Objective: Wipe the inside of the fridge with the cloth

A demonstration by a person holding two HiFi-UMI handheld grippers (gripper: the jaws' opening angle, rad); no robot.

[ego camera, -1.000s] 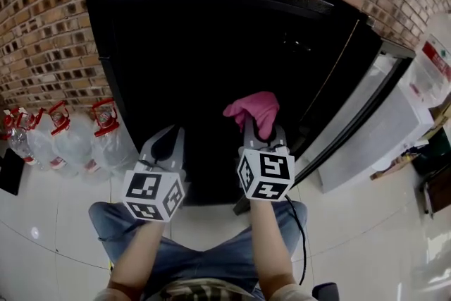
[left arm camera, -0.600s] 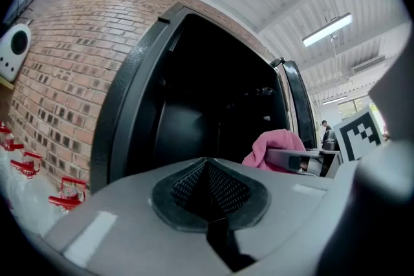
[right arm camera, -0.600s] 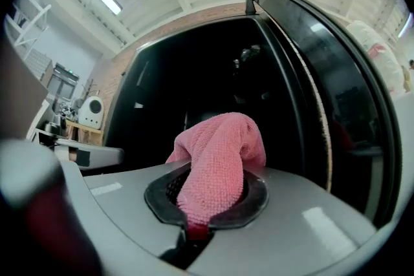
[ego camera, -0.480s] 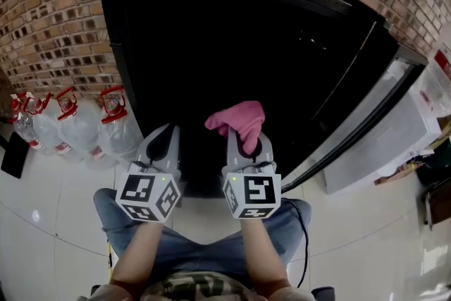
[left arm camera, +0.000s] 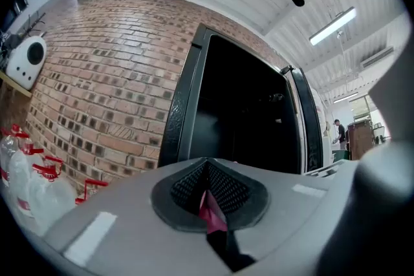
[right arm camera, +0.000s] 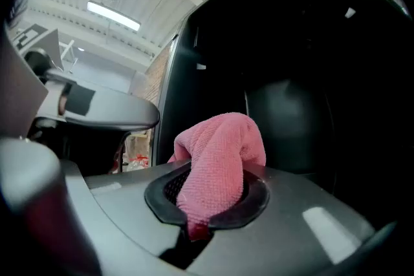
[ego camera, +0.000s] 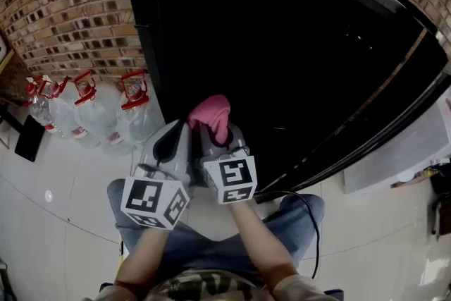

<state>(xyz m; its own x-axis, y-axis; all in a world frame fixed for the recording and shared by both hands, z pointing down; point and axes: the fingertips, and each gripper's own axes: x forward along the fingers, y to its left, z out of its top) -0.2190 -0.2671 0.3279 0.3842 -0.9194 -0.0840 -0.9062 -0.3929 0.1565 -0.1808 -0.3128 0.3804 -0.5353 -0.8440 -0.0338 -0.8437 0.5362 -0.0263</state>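
Note:
The black fridge (ego camera: 296, 46) stands open in the head view, its inside too dark to make out. The pink cloth (ego camera: 210, 116) sticks up from my right gripper (ego camera: 215, 134), which is shut on it just in front of the fridge's lower left corner. In the right gripper view the cloth (right arm camera: 220, 152) bulges out over the jaws of that gripper (right arm camera: 204, 203). My left gripper (ego camera: 175, 129) sits tight against the right one, on its left. Its own view shows the left gripper (left arm camera: 208, 194) shut, with a thin pink sliver in the seam; I cannot tell whether that is pinched.
The fridge door (ego camera: 394, 130) swings out to the right. Several large water bottles (ego camera: 106, 113) with red caps stand on the tiled floor at the left, against the brick wall (ego camera: 70, 10). A black cable (ego camera: 306, 222) lies by the person's knees (ego camera: 211, 243).
The right gripper with the cloth has drifted left and down until it sits against the left gripper. The view has shifted right and closer to the fridge. Both stay shut.

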